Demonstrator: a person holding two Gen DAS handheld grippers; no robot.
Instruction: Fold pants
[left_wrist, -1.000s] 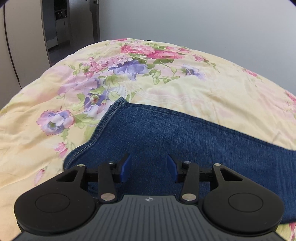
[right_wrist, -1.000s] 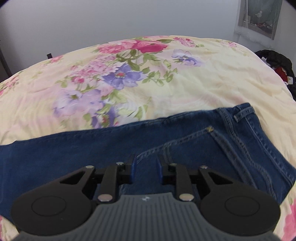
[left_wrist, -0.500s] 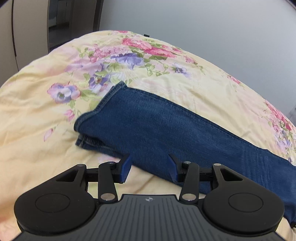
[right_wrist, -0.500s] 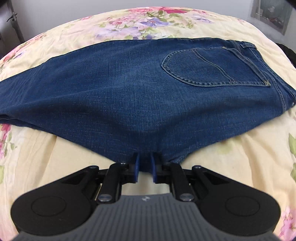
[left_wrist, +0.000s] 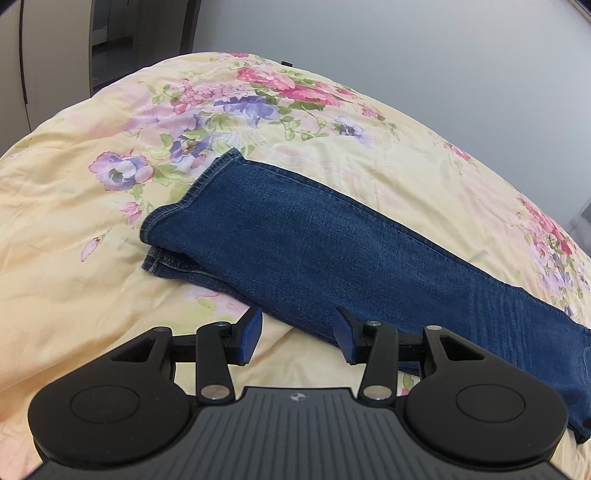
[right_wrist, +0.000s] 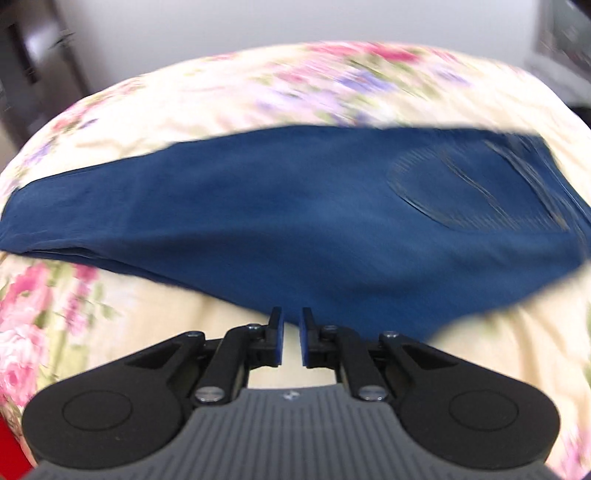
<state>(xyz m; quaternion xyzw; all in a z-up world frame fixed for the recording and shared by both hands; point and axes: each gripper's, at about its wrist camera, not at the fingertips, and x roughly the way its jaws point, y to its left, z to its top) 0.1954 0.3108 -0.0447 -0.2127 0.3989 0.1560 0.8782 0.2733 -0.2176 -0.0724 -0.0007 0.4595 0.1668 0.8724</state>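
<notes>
Jeans (left_wrist: 317, 243) lie crosswise ahead of you; L gripper (left_wrist: 298, 338) spread wide nr cuffs, R gripper (right_wrist: 290, 341) slightly parted, both empty.

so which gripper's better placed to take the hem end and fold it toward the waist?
Left, probably. The left gripper is open near the jeans leg, hems in view ahead. The right gripper sits nearly closed by the seat and back pocket.
</notes>
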